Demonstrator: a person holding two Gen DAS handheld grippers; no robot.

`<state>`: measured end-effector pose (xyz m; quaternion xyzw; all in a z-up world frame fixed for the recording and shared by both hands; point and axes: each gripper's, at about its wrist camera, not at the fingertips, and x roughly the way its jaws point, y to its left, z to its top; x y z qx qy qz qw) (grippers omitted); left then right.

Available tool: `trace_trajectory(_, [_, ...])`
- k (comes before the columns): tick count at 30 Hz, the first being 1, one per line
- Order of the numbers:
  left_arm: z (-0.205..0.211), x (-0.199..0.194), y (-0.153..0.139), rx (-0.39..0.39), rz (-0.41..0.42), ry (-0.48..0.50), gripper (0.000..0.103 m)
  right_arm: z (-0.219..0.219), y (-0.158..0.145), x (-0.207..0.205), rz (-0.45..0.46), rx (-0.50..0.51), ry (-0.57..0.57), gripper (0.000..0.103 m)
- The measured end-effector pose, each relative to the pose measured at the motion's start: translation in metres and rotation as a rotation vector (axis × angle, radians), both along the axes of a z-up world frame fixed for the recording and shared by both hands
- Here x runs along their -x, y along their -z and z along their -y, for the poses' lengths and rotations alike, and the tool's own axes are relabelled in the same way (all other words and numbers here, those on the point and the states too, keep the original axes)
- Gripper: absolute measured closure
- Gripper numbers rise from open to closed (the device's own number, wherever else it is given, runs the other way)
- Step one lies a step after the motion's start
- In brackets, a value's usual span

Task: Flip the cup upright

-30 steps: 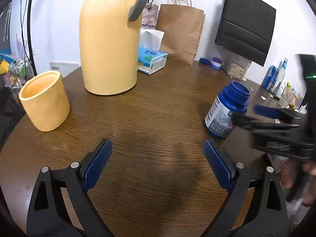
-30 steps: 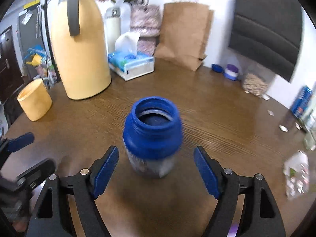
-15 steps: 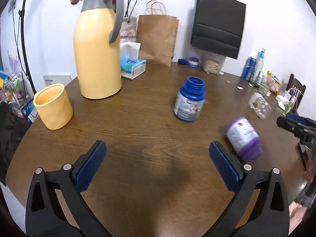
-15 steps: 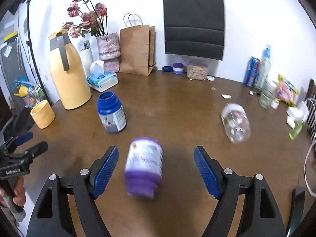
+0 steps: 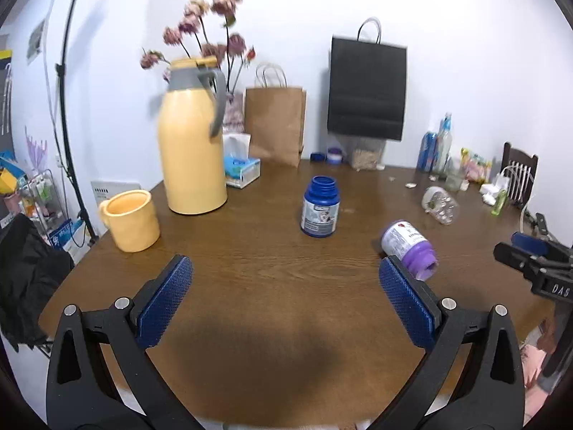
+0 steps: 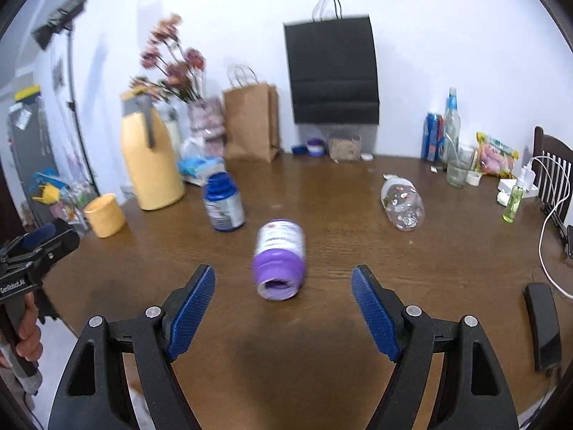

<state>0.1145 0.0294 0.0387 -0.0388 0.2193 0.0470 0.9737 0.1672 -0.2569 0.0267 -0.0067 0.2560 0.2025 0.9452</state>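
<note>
Even, bright indoor light fills both views, probably from overhead. A broad soft shadow darkens the counter [image 5: 286, 351] between the jaws in each view. The white wall [image 6: 447, 36] looks nearly washed out. Fisheye bending curves the edges and black corners frame each picture. In the right wrist view the flowers [image 6: 168, 64] and purple bottle [image 6: 279, 258] are smeared by motion blur.

The left gripper [image 5: 284, 299] hovers above the near edge of the table with its jaws spread wide, the blue-padded fingers [image 5: 165, 301] gripping nothing. The right gripper [image 6: 283, 313] is likewise wide apart and empty, held above the table's near edge, level and pointing toward the far edge. In the right wrist view, a bare hand [image 6: 27, 333] grasps the left gripper's handle beyond the left edge.
</note>
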Motion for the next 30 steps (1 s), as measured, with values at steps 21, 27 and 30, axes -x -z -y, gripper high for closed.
trace_trajectory(21, [0.012,0.148,0.043,-0.030,0.125,-0.021,0.000,0.009,0.039,0.161,0.139,0.058,-0.027,0.020])
trace_trajectory(27, [0.012,0.148,0.042,-0.027,0.115,-0.008,0.000,0.010,0.036,0.158,0.139,0.030,-0.011,0.020])
trace_trajectory(30, [0.012,0.148,0.041,-0.028,0.118,-0.009,0.000,0.010,0.035,0.157,0.145,0.028,-0.009,0.020])
